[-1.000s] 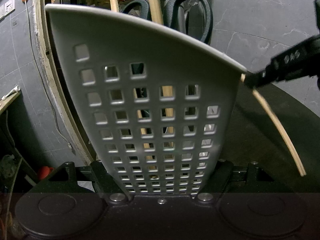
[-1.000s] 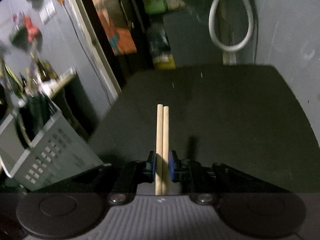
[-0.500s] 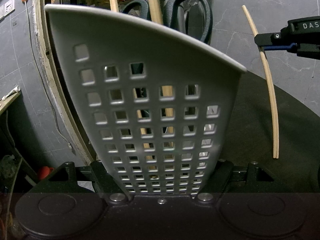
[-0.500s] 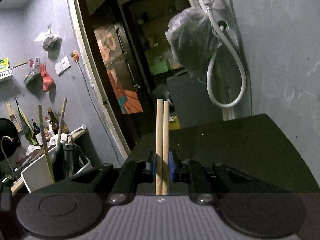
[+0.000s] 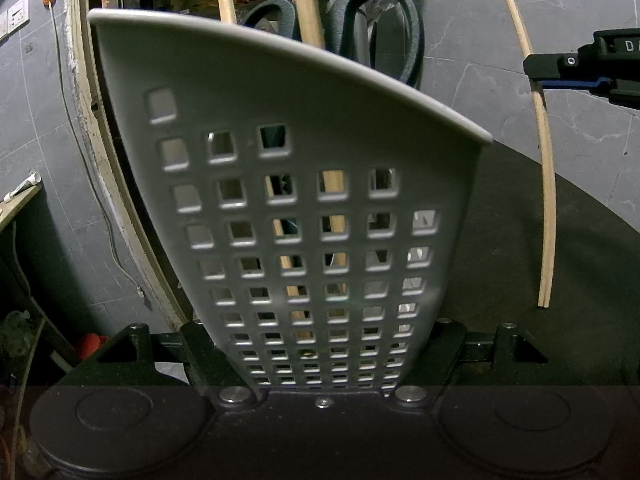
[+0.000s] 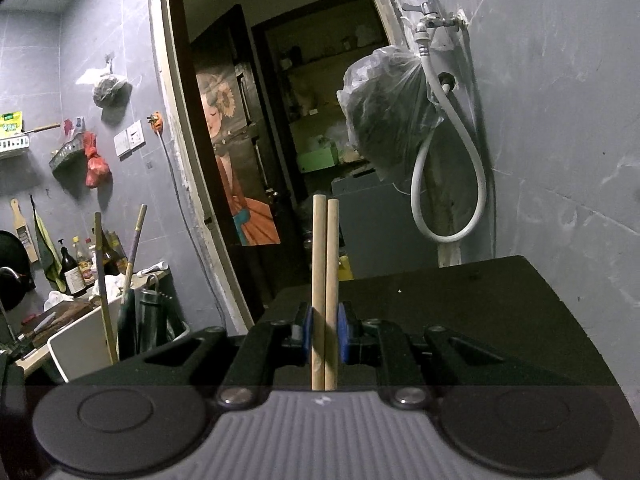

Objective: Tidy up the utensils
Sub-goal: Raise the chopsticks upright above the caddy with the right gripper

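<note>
— What did the left gripper point(image 5: 324, 360) hold?
— A grey plastic basket point(image 5: 304, 184), smooth and punched with square holes, clamped at its base; scissors point(image 5: 380, 28) and wooden handles stood inside.
— And the right gripper point(image 6: 325, 336)?
— Its blue pads pinched two round wooden chopsticks point(image 6: 325, 272), upright above the dark matte tabletop point(image 6: 480, 312), at three o'clock from the basket.

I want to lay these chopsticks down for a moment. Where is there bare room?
The dark tabletop beyond the right gripper lies bare up to the grey wall, and also right of the white holder. The holder itself is crowded with scissors and wooden handles.
</note>
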The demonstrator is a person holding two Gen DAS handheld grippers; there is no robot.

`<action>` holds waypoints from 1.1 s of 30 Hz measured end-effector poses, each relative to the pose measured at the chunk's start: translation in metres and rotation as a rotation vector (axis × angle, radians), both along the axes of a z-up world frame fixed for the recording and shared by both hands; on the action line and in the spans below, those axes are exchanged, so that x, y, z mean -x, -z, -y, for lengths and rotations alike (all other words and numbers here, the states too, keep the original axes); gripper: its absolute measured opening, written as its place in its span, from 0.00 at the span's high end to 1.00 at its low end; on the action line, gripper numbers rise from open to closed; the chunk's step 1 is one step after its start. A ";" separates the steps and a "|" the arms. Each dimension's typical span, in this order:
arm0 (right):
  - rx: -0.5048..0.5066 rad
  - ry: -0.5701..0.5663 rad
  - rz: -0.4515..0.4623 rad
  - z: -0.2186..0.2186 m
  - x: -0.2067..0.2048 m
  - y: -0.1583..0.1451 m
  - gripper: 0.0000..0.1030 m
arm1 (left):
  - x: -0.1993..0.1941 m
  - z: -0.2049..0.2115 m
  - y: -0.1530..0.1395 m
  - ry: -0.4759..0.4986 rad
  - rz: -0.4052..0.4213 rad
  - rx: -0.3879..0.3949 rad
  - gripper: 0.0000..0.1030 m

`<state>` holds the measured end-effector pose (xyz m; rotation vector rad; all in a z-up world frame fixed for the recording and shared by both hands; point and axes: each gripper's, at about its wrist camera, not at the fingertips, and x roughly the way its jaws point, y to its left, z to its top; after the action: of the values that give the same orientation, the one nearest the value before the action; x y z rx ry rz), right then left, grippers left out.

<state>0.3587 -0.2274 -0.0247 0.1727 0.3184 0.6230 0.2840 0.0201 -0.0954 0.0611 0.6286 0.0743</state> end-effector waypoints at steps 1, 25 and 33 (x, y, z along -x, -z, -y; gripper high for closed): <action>0.002 0.001 0.001 0.000 0.001 0.000 0.85 | 0.000 0.000 0.000 0.000 0.000 0.000 0.26; -0.075 -0.045 0.179 0.000 0.009 -0.064 0.85 | 0.000 0.000 0.000 0.000 0.000 -0.001 0.26; -0.122 -0.111 0.287 -0.011 0.005 -0.112 0.85 | 0.000 0.000 0.000 0.000 0.000 -0.001 0.26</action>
<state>0.3533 -0.2168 0.0875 0.1803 0.0127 0.7673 0.2841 0.0197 -0.0956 0.0616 0.6286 0.0746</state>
